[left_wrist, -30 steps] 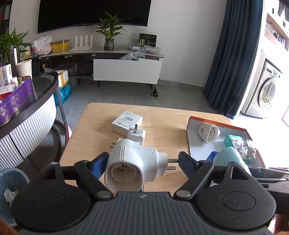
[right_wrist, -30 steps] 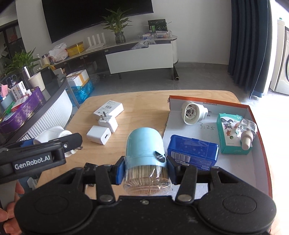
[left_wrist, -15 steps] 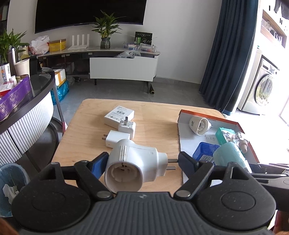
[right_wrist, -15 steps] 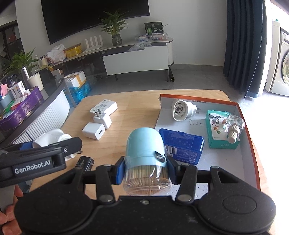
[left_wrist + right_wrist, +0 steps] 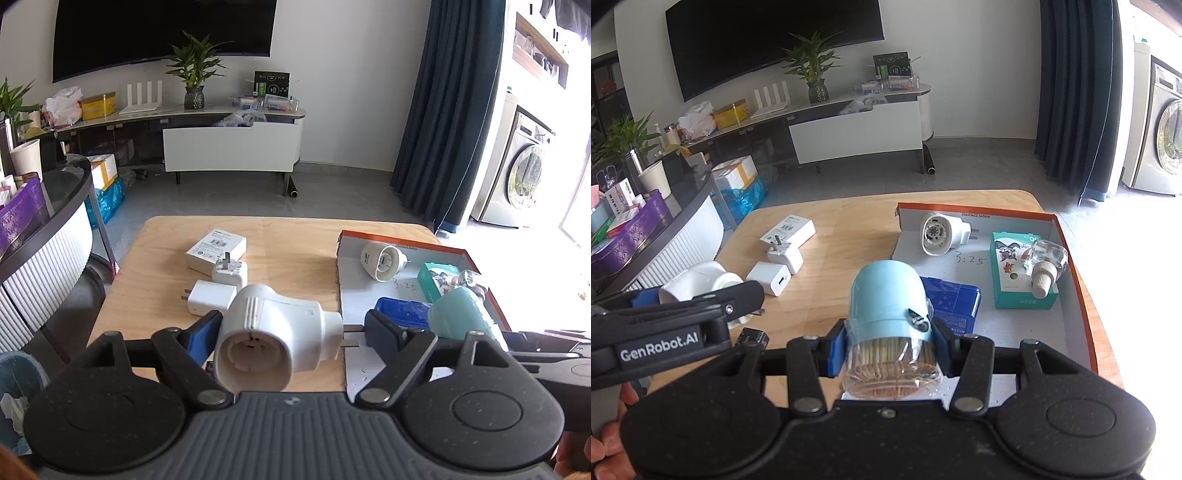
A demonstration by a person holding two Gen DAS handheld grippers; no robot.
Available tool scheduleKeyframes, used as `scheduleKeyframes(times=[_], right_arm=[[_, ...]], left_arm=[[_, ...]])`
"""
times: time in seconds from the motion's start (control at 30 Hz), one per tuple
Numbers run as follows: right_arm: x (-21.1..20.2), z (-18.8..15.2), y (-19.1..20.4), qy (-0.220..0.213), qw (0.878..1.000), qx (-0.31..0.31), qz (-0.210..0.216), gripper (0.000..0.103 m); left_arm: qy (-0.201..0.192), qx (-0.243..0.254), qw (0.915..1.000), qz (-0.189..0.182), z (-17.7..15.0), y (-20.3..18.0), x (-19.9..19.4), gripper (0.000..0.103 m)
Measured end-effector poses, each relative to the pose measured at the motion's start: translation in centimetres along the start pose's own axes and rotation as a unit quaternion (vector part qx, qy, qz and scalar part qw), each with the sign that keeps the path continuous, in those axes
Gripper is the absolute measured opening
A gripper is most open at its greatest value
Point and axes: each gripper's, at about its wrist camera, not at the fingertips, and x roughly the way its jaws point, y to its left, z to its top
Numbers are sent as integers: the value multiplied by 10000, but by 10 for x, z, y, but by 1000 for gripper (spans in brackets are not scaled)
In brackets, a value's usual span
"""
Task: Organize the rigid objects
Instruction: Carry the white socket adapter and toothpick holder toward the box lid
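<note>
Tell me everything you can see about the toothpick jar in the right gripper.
The toothpick jar is a small cylinder with a rounded pale blue cap and a clear plastic body packed with wooden toothpicks. A dark sticker sits on the cap's lower edge. It lies roughly level, clear end toward the camera, cap pointing out at the tray. The right gripper clamps it with a blue pad on each side, holding it off the table.

A light wooden bench (image 5: pixel 849 221) carries an orange-rimmed cardboard tray (image 5: pixel 1082 280) on its right side. In the tray lie a white round plug adapter (image 5: pixel 940 234) at the back, a flat blue plastic case (image 5: pixel 955 304) in front, and a teal carton (image 5: pixel 1012 273) to the right with a clear glass bottle (image 5: pixel 1043 264) on it. Left of the tray, a flat white box (image 5: pixel 788 230) lies behind two white chargers (image 5: pixel 785 256) (image 5: pixel 768 278).
</note>
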Motion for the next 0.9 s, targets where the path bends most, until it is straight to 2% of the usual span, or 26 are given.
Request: scheduleKeyframes(times=[0.9], right_arm=[[-16,2,-52,-217,9980,427,-415,58]], left_arm=[[33,379,9986,-354,8,-49,12,85]])
